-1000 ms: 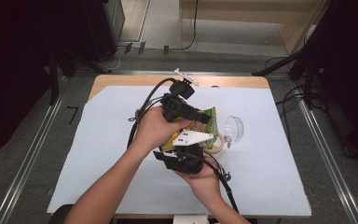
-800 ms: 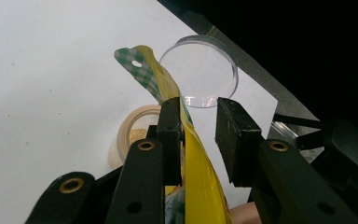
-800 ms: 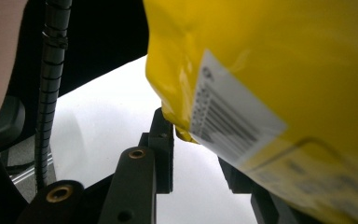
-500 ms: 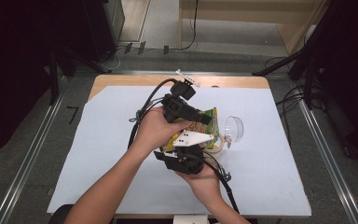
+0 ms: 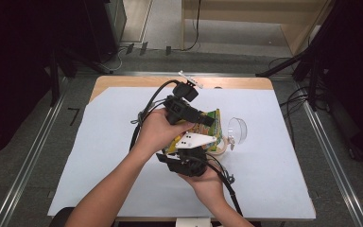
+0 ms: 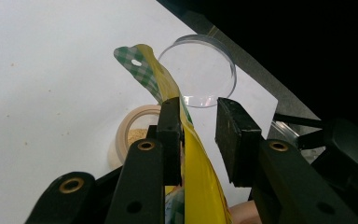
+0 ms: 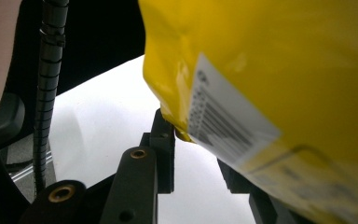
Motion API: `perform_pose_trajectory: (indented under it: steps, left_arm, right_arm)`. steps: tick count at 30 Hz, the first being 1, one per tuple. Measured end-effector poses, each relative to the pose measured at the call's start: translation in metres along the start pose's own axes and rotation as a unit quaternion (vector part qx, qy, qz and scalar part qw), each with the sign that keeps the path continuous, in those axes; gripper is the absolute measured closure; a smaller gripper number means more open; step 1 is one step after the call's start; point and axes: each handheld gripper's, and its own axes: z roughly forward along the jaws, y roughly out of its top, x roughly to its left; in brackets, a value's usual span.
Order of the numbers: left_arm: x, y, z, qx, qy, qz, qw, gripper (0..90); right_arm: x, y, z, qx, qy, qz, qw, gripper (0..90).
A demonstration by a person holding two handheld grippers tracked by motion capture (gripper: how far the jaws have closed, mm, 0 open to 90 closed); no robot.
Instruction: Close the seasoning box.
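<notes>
My left tongs (image 5: 207,119) sit at centre-left of the white counter (image 5: 99,156), jaws parted around the top edge of the yellow packet (image 6: 193,154); the packet lies against one pad, with a gap to the other. Below it stands a small tan cup (image 6: 129,136) holding pale crumbs. Beyond the packet's green-checked tip, a clear round lid (image 6: 200,70) rests on the counter. My right tongs (image 5: 189,158), nearer me, meet the packet's lower corner (image 7: 179,133) beside its barcode label (image 7: 223,126); whether they clamp it I cannot tell, since the packet hides the far jaw.
</notes>
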Motion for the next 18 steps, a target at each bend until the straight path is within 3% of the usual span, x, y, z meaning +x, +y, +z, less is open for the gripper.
perform_pose_trajectory:
  steps: [18]
  left_arm:
    - [-0.0013,0.0001,-0.0011,-0.001,0.003,0.001,1.0,71.9]
  right_arm:
    - [-0.0001,0.0003,0.0001,-0.005,0.001,0.0,1.0,71.3]
